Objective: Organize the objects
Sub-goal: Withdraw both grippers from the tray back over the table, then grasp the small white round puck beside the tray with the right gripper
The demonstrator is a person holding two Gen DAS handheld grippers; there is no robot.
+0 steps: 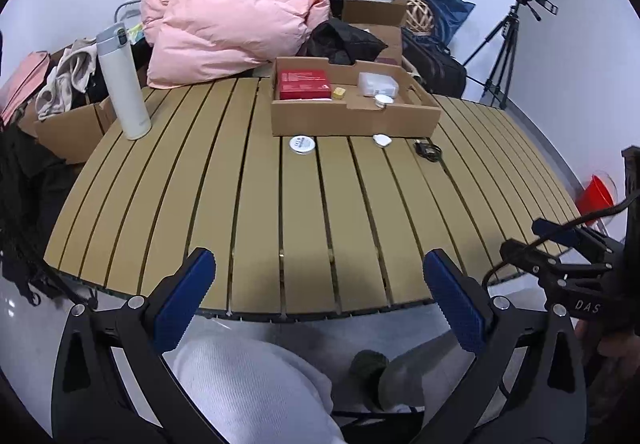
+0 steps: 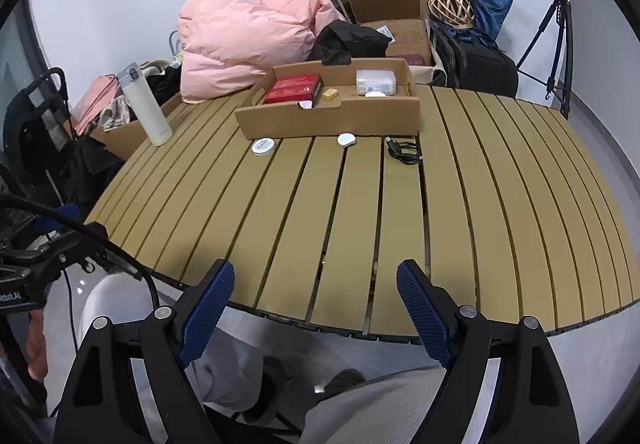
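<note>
In the left wrist view, the left gripper (image 1: 320,276) hangs over the near edge of the slatted table (image 1: 256,228) with its jaws spread wide and nothing between them, ready rather than holding. Far ahead of it, at the table's back, sits the cardboard tray (image 1: 352,120), already holding a red box (image 1: 303,84), a small yellow block (image 1: 339,92), a clear plastic case (image 1: 377,83) and a round tin (image 1: 383,100); these look like the sorted things. Just in front of the tray's wall, ahead of the jaws, lie three loose items: a round tin lid (image 1: 302,144) slightly left, a small white pebble-shaped piece (image 1: 382,140) slightly right, and a coiled black cable (image 1: 427,150) further right. They are probably lined up there as the next to go in. A white flask (image 1: 122,84) stands well off to the left. In the right wrist view, the right gripper (image 2: 316,284) is likewise spread and empty above the near edge, with the cable (image 2: 404,150) ahead and a little right of it, the white piece (image 2: 346,139) almost straight ahead, and the lid (image 2: 263,145) to the left. From this spacing, each gripper seems placed to reach its nearer item.
</note>
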